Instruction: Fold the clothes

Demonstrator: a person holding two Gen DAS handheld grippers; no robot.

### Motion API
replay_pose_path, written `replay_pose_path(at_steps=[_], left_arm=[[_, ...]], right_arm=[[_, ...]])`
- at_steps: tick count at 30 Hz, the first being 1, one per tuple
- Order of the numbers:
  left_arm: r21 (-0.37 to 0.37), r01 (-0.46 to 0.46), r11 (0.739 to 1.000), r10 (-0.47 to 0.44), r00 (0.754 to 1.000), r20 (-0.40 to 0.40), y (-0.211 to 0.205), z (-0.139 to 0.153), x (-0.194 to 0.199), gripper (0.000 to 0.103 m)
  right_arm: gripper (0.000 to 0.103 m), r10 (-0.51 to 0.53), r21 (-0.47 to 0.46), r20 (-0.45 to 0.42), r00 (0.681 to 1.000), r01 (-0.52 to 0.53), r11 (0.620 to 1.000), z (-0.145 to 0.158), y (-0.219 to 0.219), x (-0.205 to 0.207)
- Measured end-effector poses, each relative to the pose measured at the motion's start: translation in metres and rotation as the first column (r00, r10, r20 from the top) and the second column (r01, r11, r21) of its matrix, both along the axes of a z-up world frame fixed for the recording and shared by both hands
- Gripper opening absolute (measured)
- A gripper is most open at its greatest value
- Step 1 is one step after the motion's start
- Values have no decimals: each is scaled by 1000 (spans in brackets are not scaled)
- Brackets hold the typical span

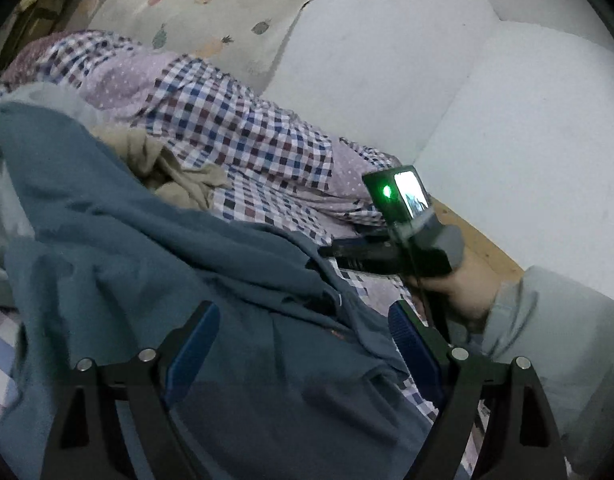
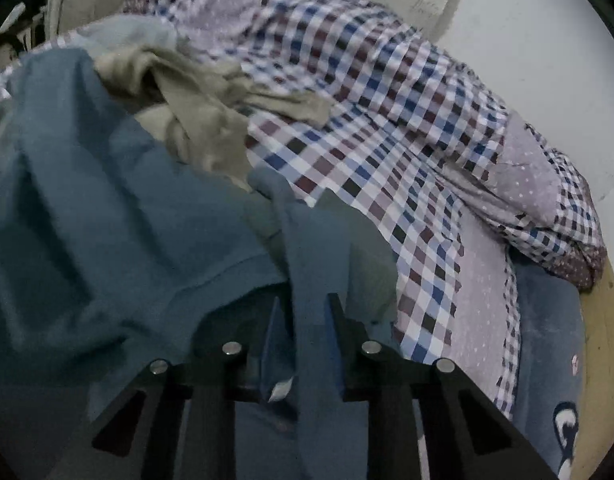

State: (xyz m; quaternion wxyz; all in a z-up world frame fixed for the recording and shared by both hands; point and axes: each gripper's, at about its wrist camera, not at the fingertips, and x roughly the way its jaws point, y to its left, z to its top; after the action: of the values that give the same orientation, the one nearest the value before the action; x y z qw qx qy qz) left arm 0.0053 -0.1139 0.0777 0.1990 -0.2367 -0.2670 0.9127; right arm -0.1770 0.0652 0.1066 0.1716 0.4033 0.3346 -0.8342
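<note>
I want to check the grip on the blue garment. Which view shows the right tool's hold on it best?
The right wrist view: the right tool has its fingers closed on a fold of the blue garment. The left wrist view shows that tool only from the side, its tip against the cloth, so the grip stays hidden.

Walls: two plain white walls are seen meeting at a corner behind the bed; faint scuffs are noted.
Wall hanging: a pale cloth printed with pineapples is hung against the far wall.
Bed cover: a checked quilt with lilac dotted panels is spread, rumpled, over the bed.
Bed frame: a light wooden edge is exposed beside the wall.
Furniture: a dark wooden piece is partly seen at far left; detail cannot be made out.
Light: dim, cool and even.
</note>
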Motion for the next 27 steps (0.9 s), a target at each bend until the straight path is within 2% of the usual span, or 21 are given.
replay_pose_path(at_steps=[5, 9, 16, 18, 20, 22, 24, 27], left_arm=[[30, -10, 999, 8, 999, 40, -5, -9, -3, 89], [48, -19, 999, 16, 998, 52, -10, -12, -6, 89], [47, -14, 999, 11, 998, 59, -11, -14, -8, 89], [44, -16, 999, 13, 998, 61, -12, -15, -8, 89], [41, -19, 999, 16, 998, 64, -13, -15, -9, 89], [41, -27, 999, 24, 998, 65, -15, -16, -9, 89], [39, -38, 999, 35, 997, 65, -18, -16, -10, 89], [36, -55, 998, 52, 997, 64, -22, -17, -10, 89]], right_arm=[[25, 11, -102, -6, 1000, -12, 995, 4, -14, -35], [25, 52, -66, 9, 999, -51, 996, -12, -47, -57], [25, -4, 10, 65, 998, 3, 1000, -51, -70, -105], [23, -15, 15, 81, 997, 14, 1000, -56, -69, -111], [3, -22, 16, 89, 996, 21, 1000, -58, -66, -114], [1, -44, -6, 56, 997, 44, 999, -48, -57, -116], [1, -72, -72, 25, 997, 74, 995, -30, -41, -116], [1, -178, -190, -57, 982, 164, 968, 14, 14, -113]])
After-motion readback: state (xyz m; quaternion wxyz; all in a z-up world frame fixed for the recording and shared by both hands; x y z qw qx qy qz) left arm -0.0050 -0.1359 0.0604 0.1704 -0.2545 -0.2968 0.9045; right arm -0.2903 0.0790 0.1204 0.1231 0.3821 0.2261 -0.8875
